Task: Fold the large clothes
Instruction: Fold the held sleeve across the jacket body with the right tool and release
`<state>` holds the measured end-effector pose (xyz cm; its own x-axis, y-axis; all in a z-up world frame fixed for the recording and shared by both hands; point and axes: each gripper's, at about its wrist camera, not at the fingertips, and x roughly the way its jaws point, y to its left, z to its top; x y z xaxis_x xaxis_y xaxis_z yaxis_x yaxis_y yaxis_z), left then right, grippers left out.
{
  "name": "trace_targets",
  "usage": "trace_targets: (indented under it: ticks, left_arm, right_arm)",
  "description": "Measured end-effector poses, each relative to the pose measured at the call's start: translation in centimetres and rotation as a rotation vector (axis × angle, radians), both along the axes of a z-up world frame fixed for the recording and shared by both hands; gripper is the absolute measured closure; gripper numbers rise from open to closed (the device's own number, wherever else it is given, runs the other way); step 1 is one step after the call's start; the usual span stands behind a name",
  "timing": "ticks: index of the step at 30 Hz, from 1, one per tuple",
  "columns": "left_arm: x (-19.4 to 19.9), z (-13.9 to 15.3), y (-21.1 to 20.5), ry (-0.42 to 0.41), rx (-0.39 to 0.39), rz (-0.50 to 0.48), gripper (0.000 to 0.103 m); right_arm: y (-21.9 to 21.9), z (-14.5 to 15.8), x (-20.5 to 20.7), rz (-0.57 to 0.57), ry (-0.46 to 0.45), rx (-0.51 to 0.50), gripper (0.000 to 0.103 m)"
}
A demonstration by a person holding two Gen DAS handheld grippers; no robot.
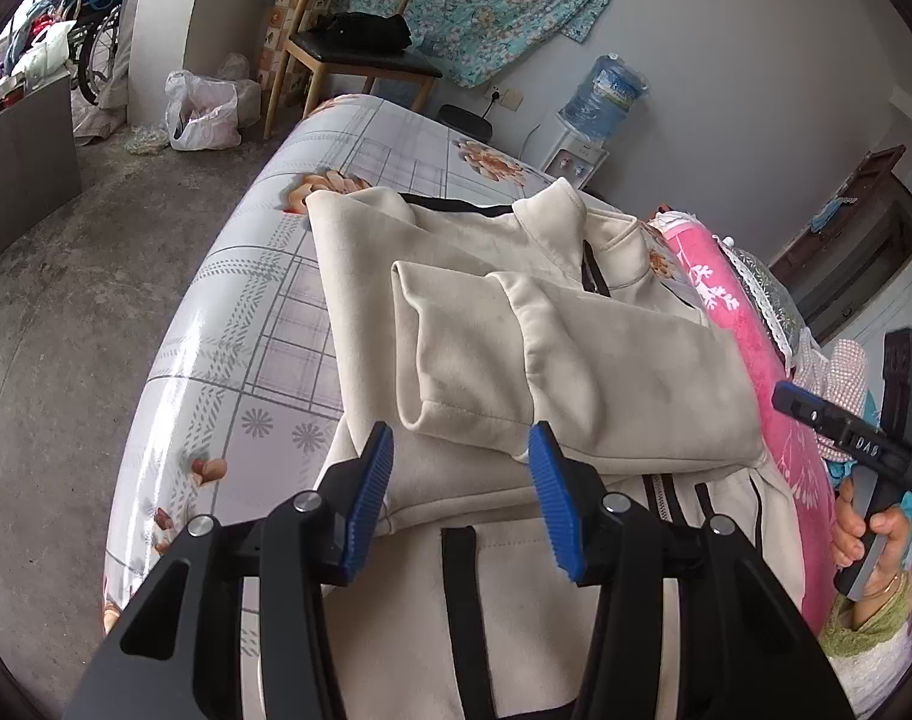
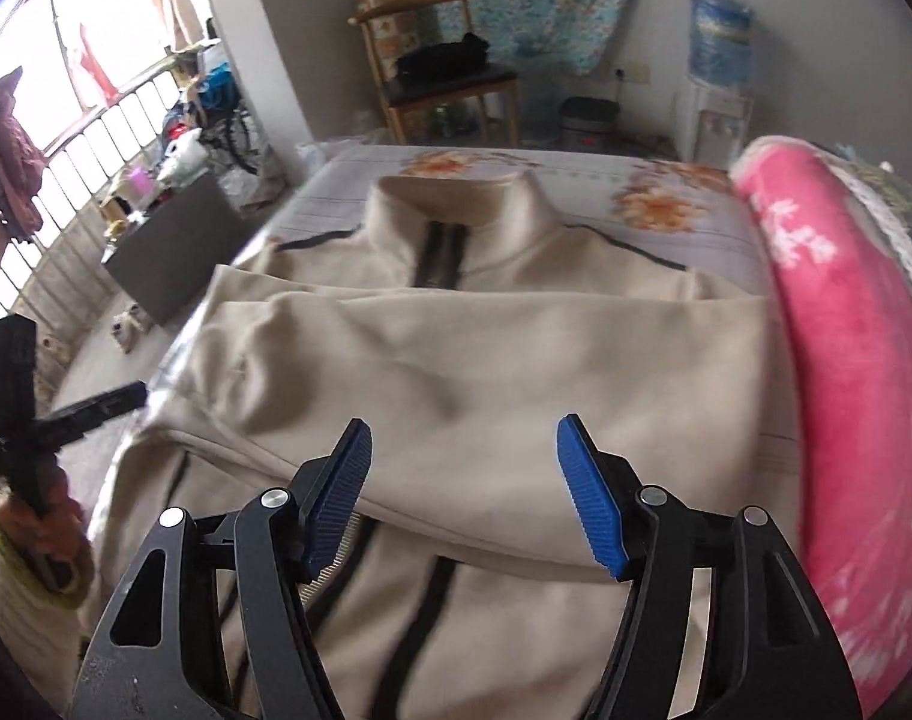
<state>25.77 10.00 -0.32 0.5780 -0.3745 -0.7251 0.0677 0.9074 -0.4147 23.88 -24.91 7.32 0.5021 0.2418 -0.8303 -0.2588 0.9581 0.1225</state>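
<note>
A cream zip-up jacket [image 1: 516, 324] with black trim lies on the bed, collar at the far end, both sleeves folded across its front. It also shows in the right wrist view [image 2: 486, 360]. My left gripper [image 1: 462, 456] is open and empty, just above the near edge of the folded sleeve [image 1: 492, 372]. My right gripper [image 2: 465, 450] is open and empty, above the folded sleeves. The right gripper's body shows at the right of the left wrist view [image 1: 876, 438]; the left one shows at the left of the right wrist view [image 2: 30, 414].
The bed has a plaid floral sheet [image 1: 264, 312]. A rolled pink blanket [image 2: 840, 324] lies along the jacket's right side. Beyond the bed stand a wooden chair [image 2: 444, 78], a water dispenser [image 1: 594, 114] and a grey box [image 2: 174, 246]. Bare floor [image 1: 72, 300] lies left.
</note>
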Motion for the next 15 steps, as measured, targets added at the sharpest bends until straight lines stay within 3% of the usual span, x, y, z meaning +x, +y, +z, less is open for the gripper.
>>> trace_targets:
  ticks: [5,11,15]
  left_arm:
    - [2.1,-0.2,0.1,0.041,-0.024,0.031,0.057]
    - [5.8,-1.7,-0.9,0.137,0.044,0.083,0.057]
    - [7.3,-2.7,-1.3,0.164,0.099,0.117,0.057]
  right_arm:
    - [-5.1,-1.6,-0.1,-0.110,0.003,-0.049,0.041]
    - [-8.6,-2.9,0.7,-0.205,0.014,0.057,0.041]
    - [-9.5,-3.5,0.6,-0.224,0.010,0.076,0.041]
